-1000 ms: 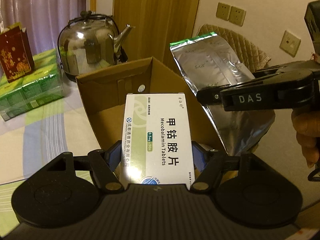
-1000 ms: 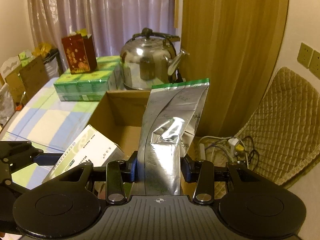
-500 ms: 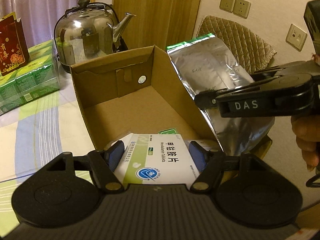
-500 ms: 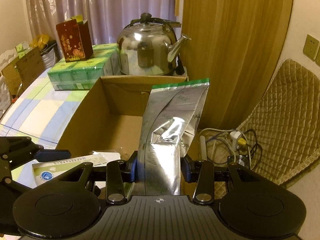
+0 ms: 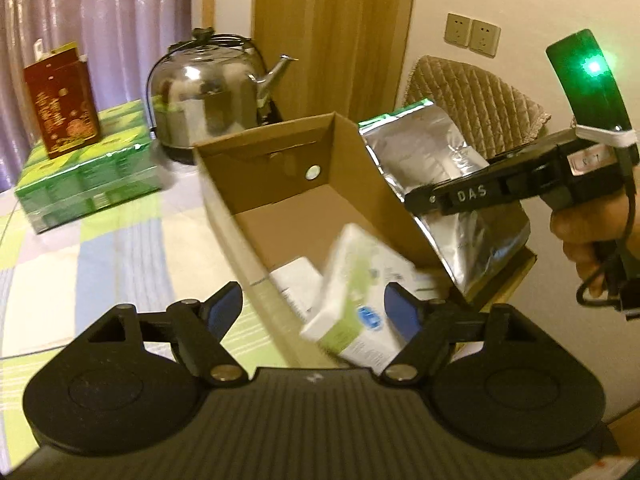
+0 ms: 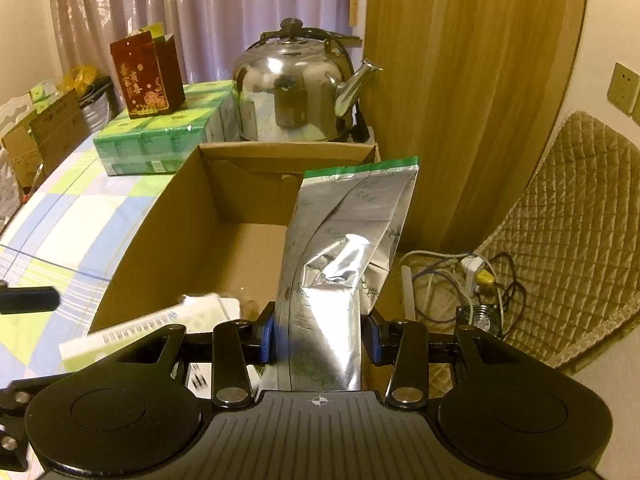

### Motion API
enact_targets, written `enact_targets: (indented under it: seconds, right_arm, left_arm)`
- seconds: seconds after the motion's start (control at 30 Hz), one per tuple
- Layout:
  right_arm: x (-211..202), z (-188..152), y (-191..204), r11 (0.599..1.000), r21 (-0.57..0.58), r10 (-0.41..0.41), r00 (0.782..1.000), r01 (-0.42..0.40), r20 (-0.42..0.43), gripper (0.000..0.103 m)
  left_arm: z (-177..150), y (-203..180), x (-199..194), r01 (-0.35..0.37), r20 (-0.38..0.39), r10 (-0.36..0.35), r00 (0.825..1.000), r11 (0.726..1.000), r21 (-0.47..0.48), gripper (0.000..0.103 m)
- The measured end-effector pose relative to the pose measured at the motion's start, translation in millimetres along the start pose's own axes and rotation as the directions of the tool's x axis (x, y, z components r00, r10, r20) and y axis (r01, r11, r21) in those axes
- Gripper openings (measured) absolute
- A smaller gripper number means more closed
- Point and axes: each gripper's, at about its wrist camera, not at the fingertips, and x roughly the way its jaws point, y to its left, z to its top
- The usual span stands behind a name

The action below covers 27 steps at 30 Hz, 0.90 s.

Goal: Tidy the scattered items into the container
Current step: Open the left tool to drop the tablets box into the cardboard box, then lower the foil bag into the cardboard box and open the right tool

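An open cardboard box [image 5: 280, 168] [image 6: 160, 240] stands at the table's edge. My left gripper [image 5: 314, 308] is open just above the box's near end. A white and green tablet box [image 5: 360, 300] [image 6: 144, 332], blurred and tilted, drops free between its fingers into the cardboard box. Another white packet [image 5: 296, 280] lies on the box floor. My right gripper [image 6: 320, 338] is shut on a silver foil pouch [image 6: 344, 256] [image 5: 440, 184], held upright over the box's right wall. A person's hand [image 5: 580, 236] holds that gripper.
A steel kettle [image 5: 208, 92] [image 6: 296, 92] stands behind the box. Green cartons [image 5: 88, 172] [image 6: 160, 140] with a red gift box [image 5: 60, 100] [image 6: 144, 76] on top sit at the back left. A quilted chair [image 6: 560, 240] and cables [image 6: 460, 276] lie right of the table.
My left gripper has opened and let go of the tablet box, which now falls tilted into the cardboard box. The right gripper still holds the pouch, shifted slightly toward the box.
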Motion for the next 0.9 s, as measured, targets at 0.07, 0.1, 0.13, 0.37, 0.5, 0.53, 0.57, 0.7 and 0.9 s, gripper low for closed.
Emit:
enact_targets:
  seconds: [0.07, 0.1, 0.13, 0.37, 0.5, 0.53, 0.57, 0.7, 0.9]
  right_arm:
    - [2, 0, 2, 1.0, -0.003, 0.001, 1.0, -0.001, -0.003, 0.04]
    - [3, 0, 3, 1.0, -0.004, 0.001, 1.0, -0.001, -0.004, 0.04]
    - [3, 0, 4, 1.0, -0.006, 0.002, 1.0, -0.002, -0.004, 0.04]
    - [9, 0, 8, 1.0, -0.009, -0.001, 1.0, 0.001, -0.015, 0.04]
    - [18, 2, 10, 1.0, -0.024, 0.009, 0.999, -0.01, -0.033, 0.04]
    - [21, 3, 11, 0.999, -0.028, 0.015, 0.999, -0.016, -0.037, 0.04]
    - [24, 4, 12, 0.999, -0.031, 0.02, 0.999, -0.021, -0.042, 0.04]
    - [40, 9, 17, 0.997, -0.072, 0.014, 0.998, -0.019, -0.065, 0.04]
    - [63, 14, 20, 0.991, -0.133, -0.028, 0.996, 0.016, -0.09, 0.04]
  left_arm:
    - [-4, -1, -1, -0.017, -0.008, 0.017, 1.0, 1.0, 0.017, 0.074]
    - [-6, -1, 0, -0.02, -0.012, 0.02, 1.0, 1.0, 0.02, 0.074]
    - [-8, 0, 1, -0.019, -0.018, 0.019, 1.0, 1.0, 0.02, 0.074]
    - [-12, -7, 9, -0.011, -0.031, 0.013, 0.999, 0.999, 0.038, 0.074]
    - [-13, -5, 6, -0.013, -0.023, 0.014, 1.0, 1.0, 0.026, 0.074]
    - [-13, -4, 6, -0.013, -0.022, 0.014, 1.0, 1.0, 0.021, 0.074]
    - [-13, -3, 5, -0.015, -0.02, 0.015, 1.0, 1.0, 0.017, 0.074]
    - [-14, -2, 3, -0.013, -0.016, 0.013, 1.0, 1.0, 0.009, 0.074]
    - [-17, 2, 1, -0.007, -0.013, 0.007, 1.0, 1.0, -0.016, 0.074]
